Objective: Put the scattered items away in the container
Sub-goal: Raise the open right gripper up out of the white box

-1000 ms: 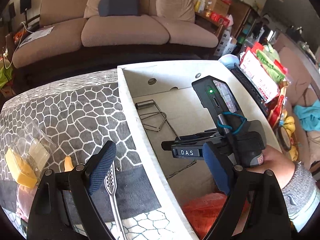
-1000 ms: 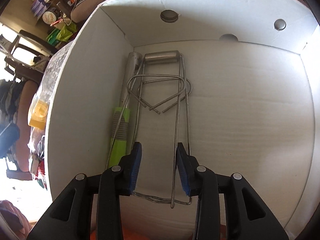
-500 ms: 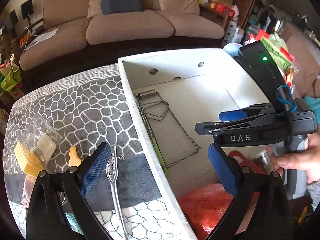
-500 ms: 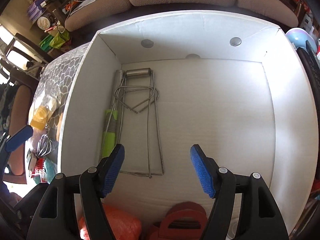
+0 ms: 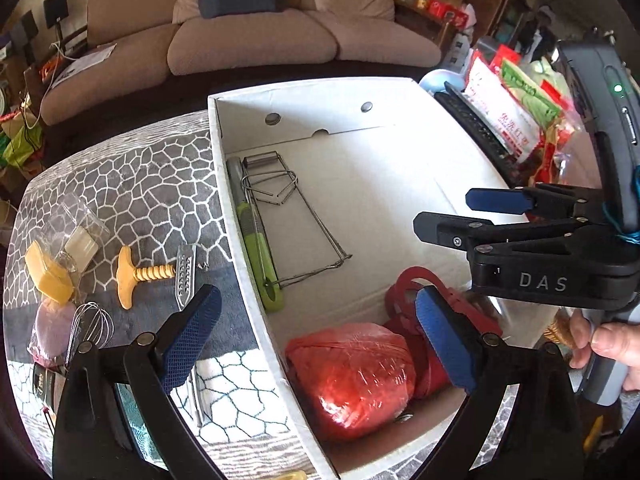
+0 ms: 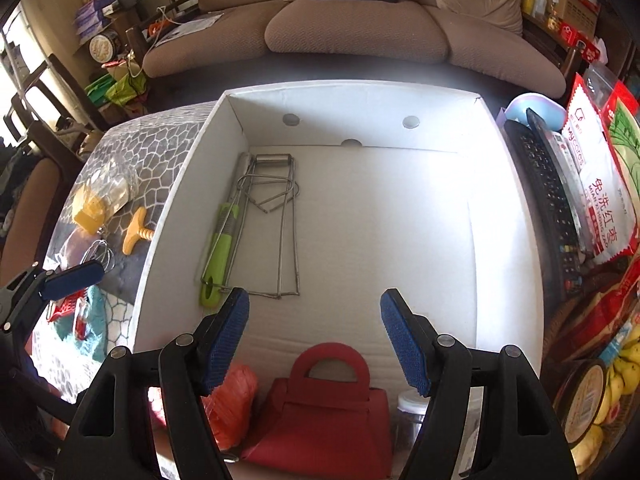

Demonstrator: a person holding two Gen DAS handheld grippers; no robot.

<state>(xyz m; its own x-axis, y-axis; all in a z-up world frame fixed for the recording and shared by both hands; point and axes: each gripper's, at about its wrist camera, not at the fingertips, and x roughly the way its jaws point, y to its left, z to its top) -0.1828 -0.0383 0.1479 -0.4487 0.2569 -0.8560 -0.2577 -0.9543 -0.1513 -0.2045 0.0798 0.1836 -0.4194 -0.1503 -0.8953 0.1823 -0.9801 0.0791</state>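
Note:
A white cardboard box [image 5: 219,168] [image 6: 500,184] stands on the patterned table. Inside lie a wire rack [image 5: 292,216] [image 6: 280,232], a green-handled tool [image 5: 258,256] [image 6: 218,256], a red plastic bag [image 5: 352,376] [image 6: 232,400] and a red handbag [image 6: 332,400] [image 5: 408,304]. My left gripper [image 5: 316,336] is open and empty above the box's left wall. My right gripper [image 6: 316,336] is open and empty above the box's near end; it also shows in the left wrist view [image 5: 452,216]. Left of the box lie a yellow-handled tool [image 5: 136,274] [image 6: 136,232], a slotted metal utensil [image 5: 185,276], a whisk [image 5: 90,324] [image 6: 98,254] and a plastic packet with yellow pieces [image 5: 60,256] [image 6: 100,196].
A sofa [image 6: 360,28] stands beyond the table. Right of the box are a keyboard [image 6: 548,208], snack bags [image 6: 600,184] and bananas [image 6: 616,388]. A pink item [image 5: 50,330] and a teal cloth [image 6: 96,336] lie at the table's near left.
My right gripper let go of the wire rack, opened wide and drew back up out of the box. My left gripper rose and pulled back, so more of the table shows.

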